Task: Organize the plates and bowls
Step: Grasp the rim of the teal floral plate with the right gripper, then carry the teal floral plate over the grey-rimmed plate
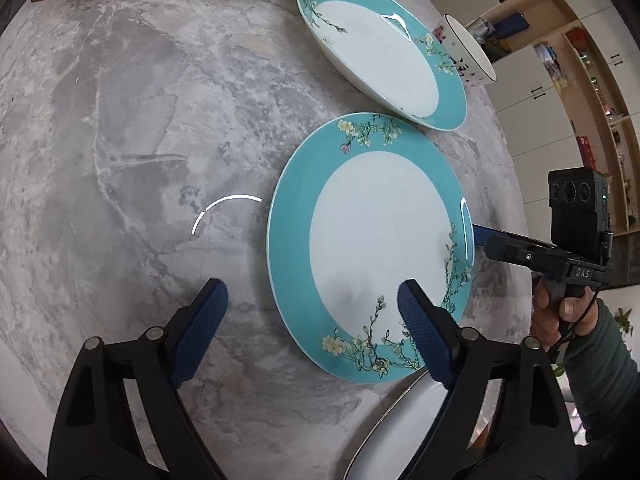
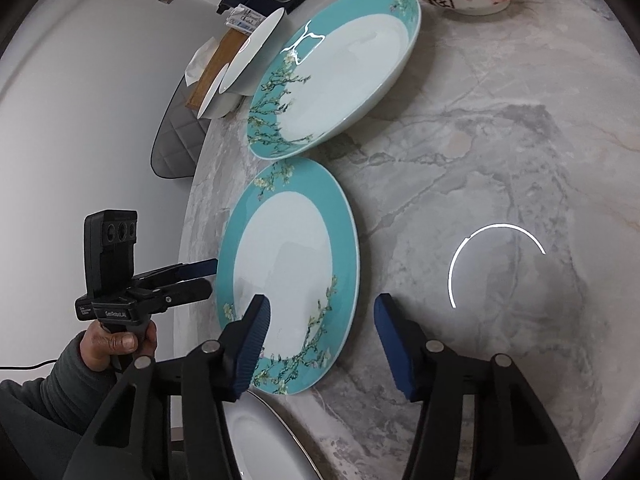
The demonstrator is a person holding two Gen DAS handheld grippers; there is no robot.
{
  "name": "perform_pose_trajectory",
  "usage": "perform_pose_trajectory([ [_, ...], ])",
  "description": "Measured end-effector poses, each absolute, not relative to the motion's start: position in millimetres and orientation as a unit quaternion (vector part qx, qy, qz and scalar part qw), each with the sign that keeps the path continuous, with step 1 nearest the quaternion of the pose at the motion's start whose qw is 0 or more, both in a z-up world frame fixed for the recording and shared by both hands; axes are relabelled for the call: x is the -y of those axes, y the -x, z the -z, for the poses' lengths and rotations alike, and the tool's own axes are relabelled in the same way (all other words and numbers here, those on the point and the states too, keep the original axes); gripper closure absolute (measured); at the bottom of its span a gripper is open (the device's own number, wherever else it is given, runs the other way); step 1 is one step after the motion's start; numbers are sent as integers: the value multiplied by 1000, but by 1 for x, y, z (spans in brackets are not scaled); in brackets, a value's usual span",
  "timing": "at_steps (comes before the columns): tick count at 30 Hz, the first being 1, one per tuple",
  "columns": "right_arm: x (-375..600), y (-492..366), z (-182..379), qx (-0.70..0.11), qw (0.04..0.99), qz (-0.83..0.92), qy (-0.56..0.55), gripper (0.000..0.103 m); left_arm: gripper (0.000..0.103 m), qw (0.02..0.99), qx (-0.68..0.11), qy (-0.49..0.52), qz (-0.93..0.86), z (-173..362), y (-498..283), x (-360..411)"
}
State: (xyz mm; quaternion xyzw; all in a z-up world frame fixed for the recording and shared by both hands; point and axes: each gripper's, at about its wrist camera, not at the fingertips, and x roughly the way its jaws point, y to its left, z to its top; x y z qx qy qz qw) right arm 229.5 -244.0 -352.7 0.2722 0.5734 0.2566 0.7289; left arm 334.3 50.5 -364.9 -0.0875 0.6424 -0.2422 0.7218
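Flat turquoise-rimmed floral porcelain plate (image 1: pixel 372 248), counter centre: both grippers' fingers spread at its edges; pickup pending, requires pinching rim at 3 o'clock.

Between the right gripper's (image 2: pixel 320 344) ridged blue rubbery pads, the teal-rimmed plate (image 2: pixel 288 272) is showing glossy glazed ceramic. The marble-look tabletop (image 2: pixel 480 160) ahead is gleaming, polished and smooth. The left gripper's (image 1: pixel 312 332) black arms are looking like matt plastic.
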Motion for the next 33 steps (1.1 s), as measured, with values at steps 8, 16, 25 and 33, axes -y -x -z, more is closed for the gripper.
perform_pose_trajectory([
  [8, 229, -232, 353, -583, 722, -267, -259, 48, 66, 716, -648, 98, 240, 365, -341, -55],
  [16, 248, -230, 359, -604, 719, -220, -264, 93, 82, 718, -656, 88, 215, 364, -343, -62],
  [25, 248, -232, 357, -609, 720, -186, -275, 93, 88, 720, -661, 67, 198, 363, -340, -60],
  [33, 246, -230, 341, -606, 720, -190, -280, 93, 88, 724, -657, 83, 193, 349, -342, -65],
])
